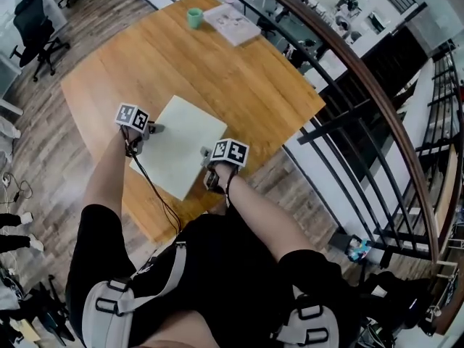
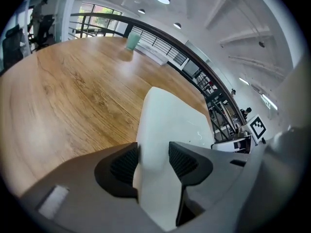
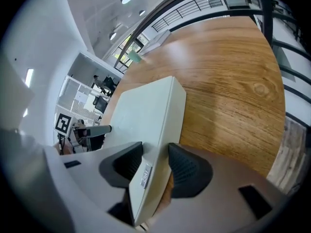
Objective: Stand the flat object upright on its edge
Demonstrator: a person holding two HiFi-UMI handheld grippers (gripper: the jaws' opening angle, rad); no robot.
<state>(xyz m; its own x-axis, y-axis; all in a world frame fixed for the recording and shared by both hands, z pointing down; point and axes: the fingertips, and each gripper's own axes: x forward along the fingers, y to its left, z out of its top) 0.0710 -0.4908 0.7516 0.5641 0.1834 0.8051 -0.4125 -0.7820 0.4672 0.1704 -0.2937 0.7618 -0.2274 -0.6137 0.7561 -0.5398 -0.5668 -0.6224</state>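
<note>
Legs (image 1: 217, 267) in black shorts sit nearest, below the desk's (image 1: 239, 78) near edge. Pale board (image 1: 177, 143) lies flat on the near part of the desk, not yet on edge. Left gripper (image 1: 151, 129) pinches its left edge, pads tight on both faces; right gripper (image 1: 206, 153) straddles the near-right edge, spread, a sliver of gap at one pad.

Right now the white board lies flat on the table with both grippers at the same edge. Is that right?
No: the white board lies flat on the table, but the left gripper and right gripper are at opposite edges, as the head view shows.
</note>
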